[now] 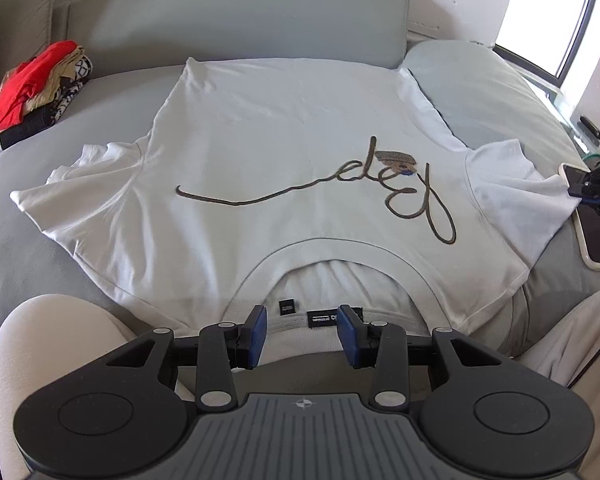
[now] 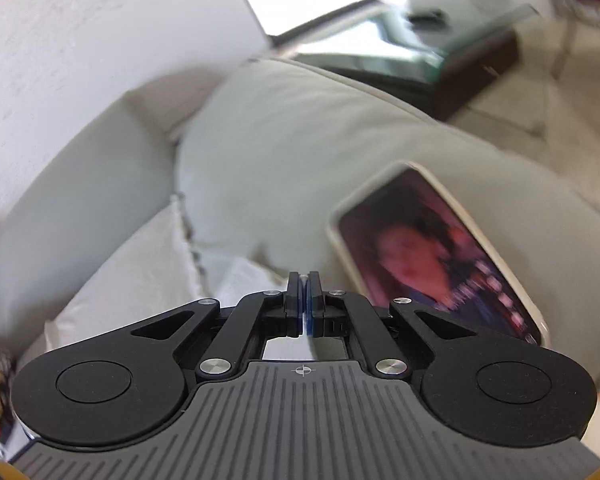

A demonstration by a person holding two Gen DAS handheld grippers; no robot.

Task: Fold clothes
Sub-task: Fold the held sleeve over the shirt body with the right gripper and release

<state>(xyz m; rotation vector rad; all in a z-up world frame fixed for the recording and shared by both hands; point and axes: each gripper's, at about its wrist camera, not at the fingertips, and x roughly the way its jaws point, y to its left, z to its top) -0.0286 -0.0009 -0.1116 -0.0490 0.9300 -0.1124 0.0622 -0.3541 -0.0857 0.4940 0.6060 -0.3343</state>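
Observation:
A white T-shirt (image 1: 284, 152) with dark script lettering lies spread flat on a grey sofa seat (image 1: 32, 208), its collar nearest me. My left gripper (image 1: 303, 330) hovers low over the back of the collar. Its blue pads (image 1: 257, 328) stand apart on either side of the neck label, so it is open. At the right edge of the left wrist view, my right gripper (image 1: 580, 194) pinches the tip of the shirt's right sleeve (image 1: 512, 184). In the right wrist view, the right gripper (image 2: 304, 280) has its jaws together, with white cloth (image 2: 140, 272) running under them.
A phone (image 2: 432, 264) with a lit screen lies on the sofa just right of the held sleeve. A pile of red, tan and patterned clothes (image 1: 32, 92) sits at the back left. The person's knees in light trousers (image 1: 52, 344) flank the left gripper. A glass side table (image 2: 400, 48) stands beyond the armrest.

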